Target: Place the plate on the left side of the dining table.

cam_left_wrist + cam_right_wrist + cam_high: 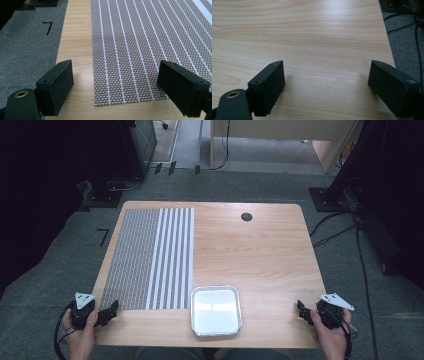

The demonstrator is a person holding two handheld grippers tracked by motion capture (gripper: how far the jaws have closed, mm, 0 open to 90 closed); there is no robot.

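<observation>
Left gripper (111,310), jaws spread wide, hovers at the woven placemat's (150,257) near corner; the mat runs lengthwise away. Right gripper (302,310), also spread, sits well apart.

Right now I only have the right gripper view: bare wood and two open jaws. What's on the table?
Observer: A woven placemat covers the table's left part, plus a metal tray at the near edge.
Operator: Tray loaded?
Observer: No, the high view shows it empty.
Operator: Where's the left tool?
Observer: The left tool is open, jaws straddling the placemat's near left corner.
Operator: And mine?
Observer: The right tool sits at the table's near right edge, well apart from the tray.
</observation>
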